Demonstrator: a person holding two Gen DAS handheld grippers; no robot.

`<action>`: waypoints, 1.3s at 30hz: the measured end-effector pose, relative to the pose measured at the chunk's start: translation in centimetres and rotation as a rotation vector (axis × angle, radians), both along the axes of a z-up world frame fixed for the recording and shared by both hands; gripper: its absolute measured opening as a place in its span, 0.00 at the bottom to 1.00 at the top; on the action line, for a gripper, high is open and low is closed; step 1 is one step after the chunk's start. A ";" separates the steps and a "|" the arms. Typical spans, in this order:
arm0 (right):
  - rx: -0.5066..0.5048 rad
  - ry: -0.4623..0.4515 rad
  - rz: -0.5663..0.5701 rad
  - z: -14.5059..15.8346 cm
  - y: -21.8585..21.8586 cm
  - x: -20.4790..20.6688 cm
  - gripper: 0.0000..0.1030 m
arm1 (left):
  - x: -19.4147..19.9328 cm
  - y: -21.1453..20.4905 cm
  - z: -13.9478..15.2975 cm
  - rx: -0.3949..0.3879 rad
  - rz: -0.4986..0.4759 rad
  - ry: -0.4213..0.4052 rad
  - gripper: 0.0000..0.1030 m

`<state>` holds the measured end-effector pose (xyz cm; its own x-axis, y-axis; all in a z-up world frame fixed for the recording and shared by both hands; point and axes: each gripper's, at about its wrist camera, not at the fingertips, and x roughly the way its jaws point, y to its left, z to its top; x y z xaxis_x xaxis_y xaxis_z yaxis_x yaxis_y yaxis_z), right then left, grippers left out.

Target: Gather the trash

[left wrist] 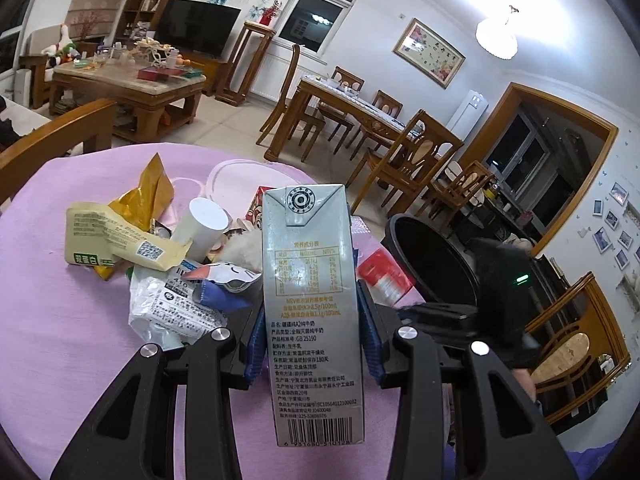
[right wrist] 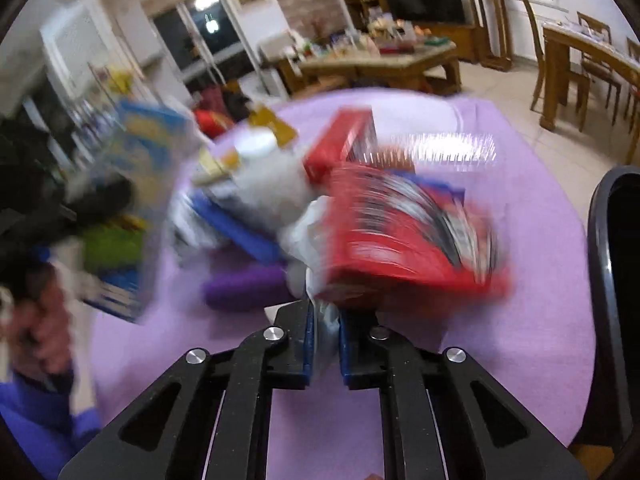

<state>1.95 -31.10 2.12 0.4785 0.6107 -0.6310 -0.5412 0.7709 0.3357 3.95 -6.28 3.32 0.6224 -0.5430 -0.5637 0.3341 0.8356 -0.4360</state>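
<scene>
While the right hand-held gripper (right wrist: 324, 344) pinches white wrapping, the left hand-held gripper (left wrist: 310, 344) clamps an upright milk carton (left wrist: 310, 300).

Home living room, television (left wrist: 196, 26), dining table (left wrist: 352, 108)

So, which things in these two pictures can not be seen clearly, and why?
- Right wrist view: the red package is motion-blurred; its print is unreadable.
- Right wrist view: what the right gripper pinches is a whitish plastic scrap; whether it belongs to the red package is unclear.
- Left wrist view: the milk carton in the left gripper hides trash behind it.
- Both views: the black bin is cut off; its inside is dark.
</scene>
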 end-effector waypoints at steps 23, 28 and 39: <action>0.220 -0.126 -0.575 5.3 -25.6 -3.5 0.10 | 5.1 -20.2 2.8 -0.035 -0.314 -0.076 0.39; 0.147 -0.066 -0.664 1.5 -29.0 -2.6 0.10 | 7.2 -28.2 -0.1 0.019 -0.419 -0.029 0.39; 0.072 -0.074 -0.703 -2.3 -29.0 -0.3 0.53 | 9.8 -31.8 -5.5 0.146 -0.408 0.055 0.42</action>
<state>1.68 -60.08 -0.21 0.8148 0.1805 -0.5509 0.0528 0.9233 0.3805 13.78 -38.08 -2.18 0.3404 -0.6505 -0.6790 0.6292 0.6942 -0.3497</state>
